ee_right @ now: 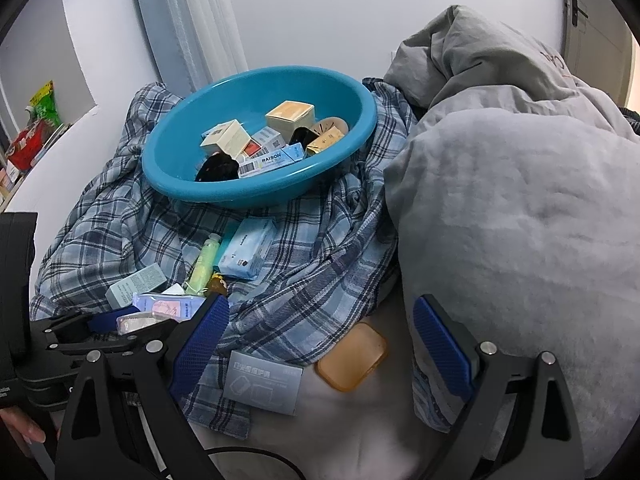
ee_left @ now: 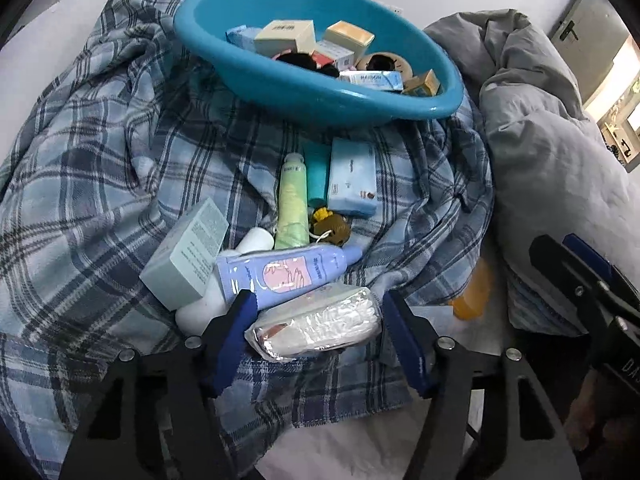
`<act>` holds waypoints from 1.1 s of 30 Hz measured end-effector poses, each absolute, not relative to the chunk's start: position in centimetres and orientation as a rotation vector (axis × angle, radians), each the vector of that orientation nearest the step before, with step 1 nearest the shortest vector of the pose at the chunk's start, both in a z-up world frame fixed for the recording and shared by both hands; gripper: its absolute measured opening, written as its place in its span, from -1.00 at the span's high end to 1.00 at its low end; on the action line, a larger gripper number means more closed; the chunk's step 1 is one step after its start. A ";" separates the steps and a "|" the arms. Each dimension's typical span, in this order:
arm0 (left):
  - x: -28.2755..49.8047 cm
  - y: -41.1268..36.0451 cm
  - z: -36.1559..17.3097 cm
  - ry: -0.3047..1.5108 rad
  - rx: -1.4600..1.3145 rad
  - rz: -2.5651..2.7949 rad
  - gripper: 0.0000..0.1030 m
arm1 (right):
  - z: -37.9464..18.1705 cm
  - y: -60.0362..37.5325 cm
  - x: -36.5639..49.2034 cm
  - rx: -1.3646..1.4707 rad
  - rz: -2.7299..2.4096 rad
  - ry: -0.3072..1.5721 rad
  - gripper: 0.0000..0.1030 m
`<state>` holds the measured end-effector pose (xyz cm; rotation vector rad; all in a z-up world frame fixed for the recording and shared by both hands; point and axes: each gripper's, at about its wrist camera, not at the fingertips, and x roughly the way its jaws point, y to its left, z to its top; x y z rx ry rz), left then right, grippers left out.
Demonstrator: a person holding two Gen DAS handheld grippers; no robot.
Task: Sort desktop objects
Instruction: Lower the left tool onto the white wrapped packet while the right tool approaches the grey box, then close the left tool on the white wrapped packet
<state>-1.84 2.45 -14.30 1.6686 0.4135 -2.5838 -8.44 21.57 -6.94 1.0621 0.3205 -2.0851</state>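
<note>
A grey quilt (ee_right: 512, 208) is heaped along the right side of a bed, with a blue plaid blanket (ee_left: 100, 152) crumpled over the middle. On the blanket at the far side sits a round teal plastic basin (ee_left: 320, 92), tilted a little toward the viewer. Inside the basin lie several small cartons: cream and tan boxes (ee_left: 284, 36), a long pale blue box (ee_left: 372, 80), a small gold box (ee_left: 424, 84), a roll of tape (ee_left: 384, 62) and some dark items that are hard to make out.

Nearer than the basin, loose things are scattered on the blanket: a pale blue tissue pack (ee_left: 352, 178), a light green tube (ee_left: 294, 204) and a teal tube (ee_left: 318, 172) side by side, a grey-green box (ee_left: 186, 252), a lilac tube (ee_left: 288, 272) with a pink picture, and a small brown and yellow trinket (ee_left: 332, 226).

The left gripper (ee_left: 316, 312) points down at a clear plastic packet of white cotton items (ee_left: 316, 320). The packet lies between its blue fingers (ee_left: 240, 316); the left finger touches one end, and the right finger stands just beside the other end. Whether they are clamped on it cannot be told.

The right gripper (ee_right: 320, 336) hangs with its jaws spread wide and holding nothing. Between and just below its fingers, on the pale sheet, lie a flat orange case (ee_right: 352, 360) and a grey card box (ee_right: 264, 384), side by side.
</note>
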 end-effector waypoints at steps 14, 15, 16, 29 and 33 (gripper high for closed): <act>-2.0 2.8 -15.3 0.394 1.671 -2.569 -0.10 | -6.9 21.9 -8.7 1.062 -2.091 0.314 -0.81; -2.0 2.8 -15.3 0.395 1.668 -2.570 -0.10 | -6.9 21.9 -8.7 1.063 -2.093 0.315 -0.80; -2.0 2.7 -15.2 0.398 1.667 -2.572 -0.09 | -6.9 21.9 -8.7 1.062 -2.094 0.315 -0.80; -1.6 4.1 -13.6 0.300 1.609 -2.635 -0.08 | -6.9 21.9 -9.0 1.072 -2.095 0.300 -0.67; -1.5 4.4 -13.1 0.282 1.587 -2.649 -0.04 | -7.4 21.7 -8.9 1.095 -2.080 0.321 -0.67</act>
